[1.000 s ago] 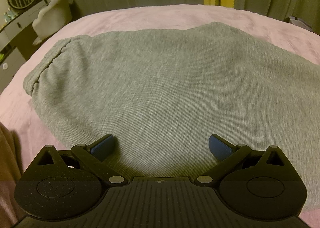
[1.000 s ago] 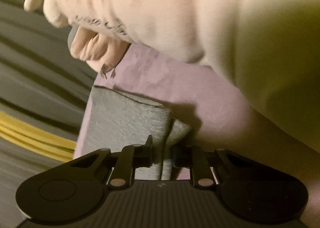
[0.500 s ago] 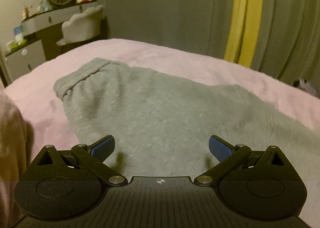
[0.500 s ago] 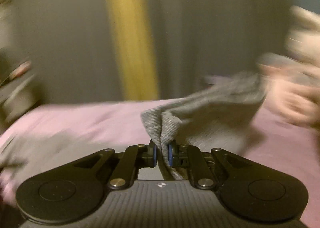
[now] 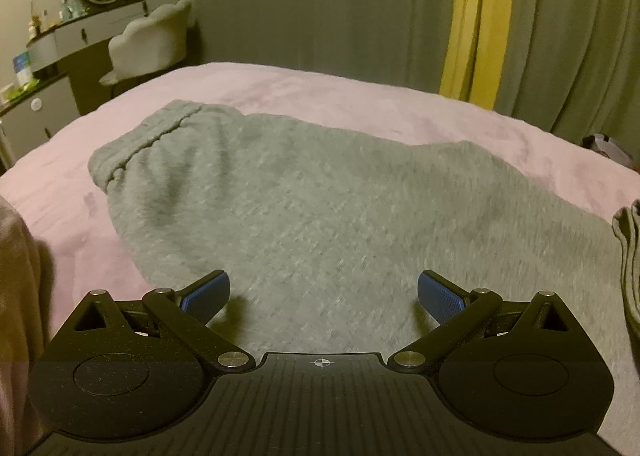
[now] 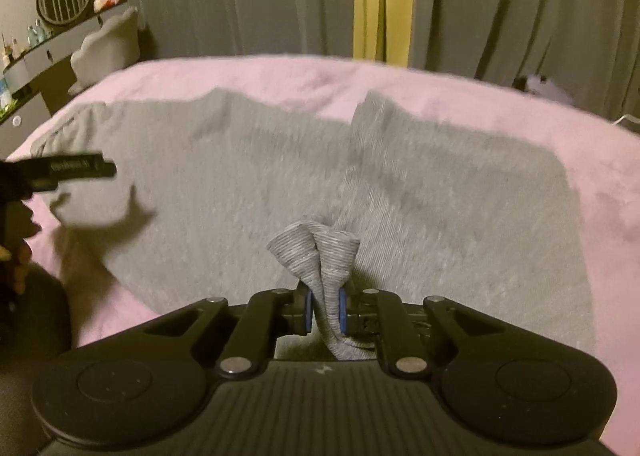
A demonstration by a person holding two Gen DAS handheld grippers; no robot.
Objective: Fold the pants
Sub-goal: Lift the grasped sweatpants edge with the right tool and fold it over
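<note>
Since a second ago, the right gripper (image 6: 323,306) has been swinging round from the bed's edge and is now carrying the pinched cuff (image 6: 316,248) back over the pants (image 6: 248,176), while the left view has been lifting to show more of the room. The grey pants are lying spread on the pink bed (image 5: 320,84), waistband (image 5: 148,144) at far left. The left gripper (image 5: 323,292) is hovering over the fabric, its jaws spread wide and holding nothing. The right gripper is clamping the bunched cuff tightly. To fold well, it is probably best to be drawing the cuff straight toward the waistband, keeping the edges lined up, with the left gripper pinning the crease.
</note>
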